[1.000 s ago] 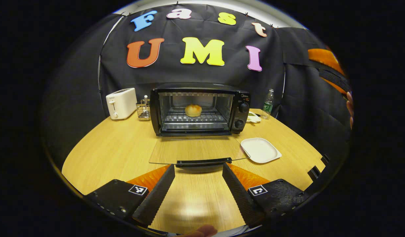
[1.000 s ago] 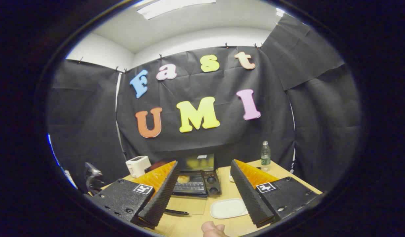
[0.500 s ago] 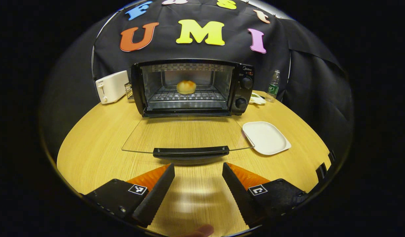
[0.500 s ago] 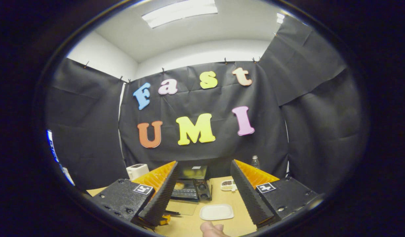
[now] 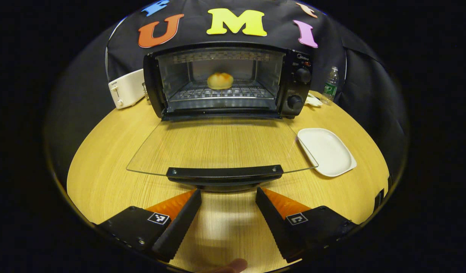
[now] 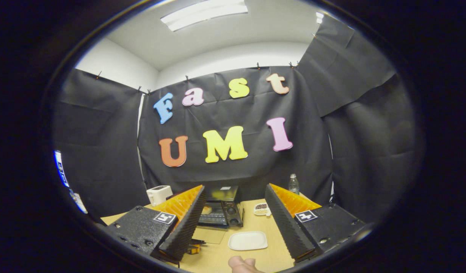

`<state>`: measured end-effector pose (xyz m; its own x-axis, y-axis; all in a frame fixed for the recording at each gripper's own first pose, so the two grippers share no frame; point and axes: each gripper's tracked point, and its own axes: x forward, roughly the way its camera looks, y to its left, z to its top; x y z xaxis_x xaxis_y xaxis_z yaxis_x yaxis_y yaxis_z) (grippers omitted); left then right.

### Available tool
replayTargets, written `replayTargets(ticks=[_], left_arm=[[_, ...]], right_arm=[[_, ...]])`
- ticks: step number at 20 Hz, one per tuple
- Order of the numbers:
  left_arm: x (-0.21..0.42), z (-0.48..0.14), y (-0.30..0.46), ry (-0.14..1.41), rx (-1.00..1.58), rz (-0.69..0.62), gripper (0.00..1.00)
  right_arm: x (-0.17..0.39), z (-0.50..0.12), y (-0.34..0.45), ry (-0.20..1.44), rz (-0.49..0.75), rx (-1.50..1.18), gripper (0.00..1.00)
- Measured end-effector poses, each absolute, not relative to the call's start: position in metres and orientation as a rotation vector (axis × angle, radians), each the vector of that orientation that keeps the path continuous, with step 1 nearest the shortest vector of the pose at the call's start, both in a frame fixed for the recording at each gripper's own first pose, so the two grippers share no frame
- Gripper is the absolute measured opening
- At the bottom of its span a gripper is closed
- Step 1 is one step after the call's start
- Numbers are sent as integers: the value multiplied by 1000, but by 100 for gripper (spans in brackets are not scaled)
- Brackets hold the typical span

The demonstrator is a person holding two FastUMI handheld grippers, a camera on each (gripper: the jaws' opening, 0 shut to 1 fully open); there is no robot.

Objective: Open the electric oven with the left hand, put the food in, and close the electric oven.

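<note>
Left claw point(image 5: 228, 206): held open, empty, brought nearer the door handle point(image 5: 225, 173) than a second before.
Oven point(image 5: 225, 81): door lay flat; bun point(image 5: 220, 80) sat on its rack.
Right claw point(image 6: 234, 218): open, raised clear.
Remaining: closing judged next.

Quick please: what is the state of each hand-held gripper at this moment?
Left hand-held gripper: open, holding nothing, just short of the oven door handle.
Right hand-held gripper: open, empty, raised.

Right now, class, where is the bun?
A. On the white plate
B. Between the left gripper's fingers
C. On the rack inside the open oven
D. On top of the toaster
C: the bun sits on the rack inside the oven, whose glass door lies open.
</note>
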<state>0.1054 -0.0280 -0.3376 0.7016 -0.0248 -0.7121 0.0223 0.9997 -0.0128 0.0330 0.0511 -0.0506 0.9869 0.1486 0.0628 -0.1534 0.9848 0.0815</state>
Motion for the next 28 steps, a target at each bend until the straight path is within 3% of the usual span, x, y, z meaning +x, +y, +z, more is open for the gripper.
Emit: replayTargets(ticks=[1, 8, 28], left_arm=[[107, -336, -30, 793, 0, -29, 96], [104, -334, -31, 825, -22, -37, 95], [132, -278, -19, 690, 20, -39, 96]], right_arm=[[32, -49, 51, -61, 151, 91, 94], [22, -44, 67, -54, 179, 95, 94], [43, -61, 49, 8, 139, 105, 96]])
